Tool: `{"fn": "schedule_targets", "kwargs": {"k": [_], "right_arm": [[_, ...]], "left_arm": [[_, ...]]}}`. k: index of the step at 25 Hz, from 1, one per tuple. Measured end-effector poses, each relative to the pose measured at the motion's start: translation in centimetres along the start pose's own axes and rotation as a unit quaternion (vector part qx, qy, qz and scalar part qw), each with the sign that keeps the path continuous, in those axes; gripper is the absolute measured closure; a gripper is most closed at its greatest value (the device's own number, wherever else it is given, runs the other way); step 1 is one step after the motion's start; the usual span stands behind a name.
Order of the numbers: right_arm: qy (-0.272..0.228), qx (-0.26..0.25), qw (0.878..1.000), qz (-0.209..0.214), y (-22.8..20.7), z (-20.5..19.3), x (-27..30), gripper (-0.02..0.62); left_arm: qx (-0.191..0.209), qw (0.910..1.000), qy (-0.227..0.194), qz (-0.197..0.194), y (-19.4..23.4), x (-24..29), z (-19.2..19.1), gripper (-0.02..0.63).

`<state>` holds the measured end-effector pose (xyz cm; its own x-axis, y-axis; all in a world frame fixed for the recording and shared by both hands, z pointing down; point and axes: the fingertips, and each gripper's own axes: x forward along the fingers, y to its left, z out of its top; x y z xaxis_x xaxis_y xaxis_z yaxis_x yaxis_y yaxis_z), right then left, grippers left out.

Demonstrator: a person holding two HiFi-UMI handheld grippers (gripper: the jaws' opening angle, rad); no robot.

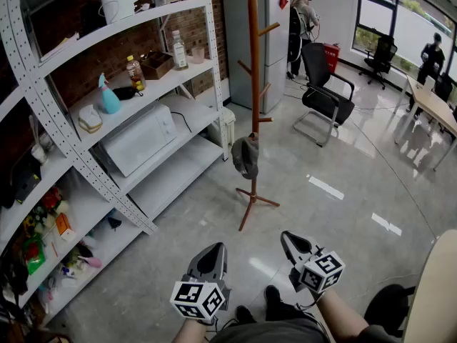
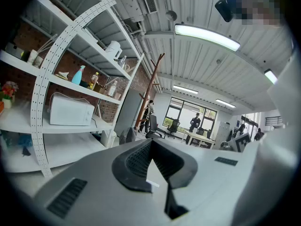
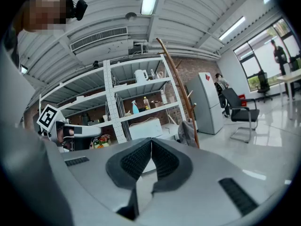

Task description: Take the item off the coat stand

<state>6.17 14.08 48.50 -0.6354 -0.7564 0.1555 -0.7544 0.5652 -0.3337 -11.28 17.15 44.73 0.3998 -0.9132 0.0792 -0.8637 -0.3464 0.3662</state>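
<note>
A wooden coat stand (image 1: 253,84) rises from the grey floor a few steps ahead of me. A dark grey cap (image 1: 245,156) hangs from one of its low pegs. In the right gripper view the cap (image 3: 187,132) shows beside the stand (image 3: 181,95), far beyond the jaws. The left gripper view catches the stand (image 2: 149,91) and the cap (image 2: 129,135) small in the distance. My left gripper (image 1: 211,252) and right gripper (image 1: 290,240) are held low near my body, both shut with nothing between their pads, well short of the stand.
A white metal shelf rack (image 1: 93,106) with a microwave (image 1: 139,138), bottles and clutter runs along the left. A grey fridge (image 1: 275,41) stands behind the stand. A black chair (image 1: 325,95) sits to its right. People stand at the back near desks and windows.
</note>
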Motion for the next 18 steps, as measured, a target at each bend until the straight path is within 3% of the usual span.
{"fn": "schedule_targets", "kwargs": {"k": [3, 9, 12, 18], "right_arm": [[0.014, -0.023, 1.0, -0.007, -0.5, -1.2, -0.5, 0.586], [0.019, -0.01, 1.0, -0.009, -0.6, -1.6, 0.2, 0.586], [0.022, -0.027, 0.999, -0.002, -1.5, -1.6, 1.8, 0.586], [0.006, -0.009, 1.0, 0.014, -3.4, 1.9, 6.6, 0.586]], "left_arm": [[-0.005, 1.0, -0.005, 0.001, 0.4, -0.7, 0.0, 0.6], [-0.003, 1.0, -0.001, 0.002, 1.1, -0.8, 0.0, 0.6], [0.003, 1.0, -0.003, 0.007, 1.7, -0.1, 0.5, 0.6], [0.019, 0.9995, -0.011, 0.023, 2.9, 2.6, 2.2, 0.6]]}}
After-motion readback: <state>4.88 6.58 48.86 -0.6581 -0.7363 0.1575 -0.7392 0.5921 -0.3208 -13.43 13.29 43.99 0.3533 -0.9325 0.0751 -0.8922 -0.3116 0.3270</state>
